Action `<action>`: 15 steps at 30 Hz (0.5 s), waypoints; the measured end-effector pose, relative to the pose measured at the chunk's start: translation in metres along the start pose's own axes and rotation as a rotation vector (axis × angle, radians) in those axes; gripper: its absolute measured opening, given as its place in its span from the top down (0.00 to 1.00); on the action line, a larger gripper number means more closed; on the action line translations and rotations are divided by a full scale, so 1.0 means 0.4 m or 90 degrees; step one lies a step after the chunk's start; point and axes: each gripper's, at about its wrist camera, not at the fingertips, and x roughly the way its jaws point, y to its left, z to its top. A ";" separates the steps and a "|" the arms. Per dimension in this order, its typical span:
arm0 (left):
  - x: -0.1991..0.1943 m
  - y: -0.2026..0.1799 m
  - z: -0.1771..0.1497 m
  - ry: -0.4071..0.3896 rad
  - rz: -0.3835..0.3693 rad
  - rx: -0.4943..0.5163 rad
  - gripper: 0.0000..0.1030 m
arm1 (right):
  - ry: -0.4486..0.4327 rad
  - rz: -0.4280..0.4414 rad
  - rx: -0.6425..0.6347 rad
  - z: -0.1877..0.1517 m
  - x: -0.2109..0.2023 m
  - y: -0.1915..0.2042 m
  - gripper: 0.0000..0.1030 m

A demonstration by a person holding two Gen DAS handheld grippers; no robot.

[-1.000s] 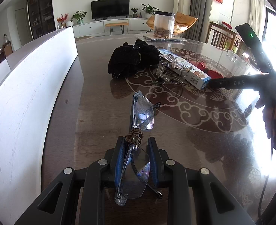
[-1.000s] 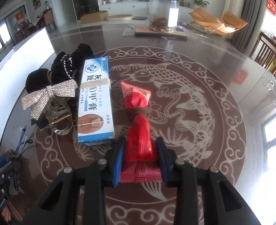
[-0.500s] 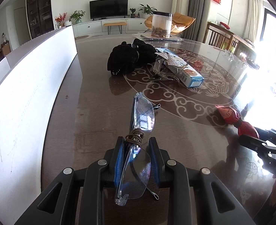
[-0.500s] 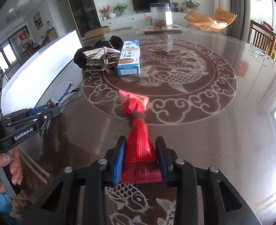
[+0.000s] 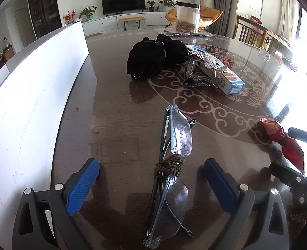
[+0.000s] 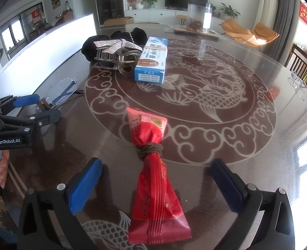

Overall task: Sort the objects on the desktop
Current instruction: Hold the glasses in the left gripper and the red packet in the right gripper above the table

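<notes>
We have both grippers opening at this moment, wide apart. The left gripper straddles the clear plastic glasses bound at the bridge with brown cord, which lie on the dark glossy desk with the pale carp inlay, touching neither blue pad. The right gripper likewise straddles the red foil snack packet tied at its waist with brown cord, flat on the desk and free of both pads.

If we draw back low or crooked, a pad could catch a lens or the packet's crimped end and drag it out of place. The two grippers sit near each other, so pulling away together risks a knock. Glasses on polished glass may slide at a light touch.

Strong window glare washes out the desk's right edge in the left view. The black fabric bundle, glittery hair clip and blue-and-white carton overlap, so we cannot separate their contact. The glasses' far arm is hard to trace.
</notes>
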 end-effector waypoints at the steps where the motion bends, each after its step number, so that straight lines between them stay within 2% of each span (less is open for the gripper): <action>1: 0.000 -0.001 0.000 0.001 -0.003 -0.001 0.00 | -0.001 -0.001 0.000 0.001 0.000 0.000 0.00; 15: -0.002 -0.001 -0.001 0.000 -0.003 -0.001 0.00 | -0.002 -0.002 0.004 0.003 0.002 0.000 0.00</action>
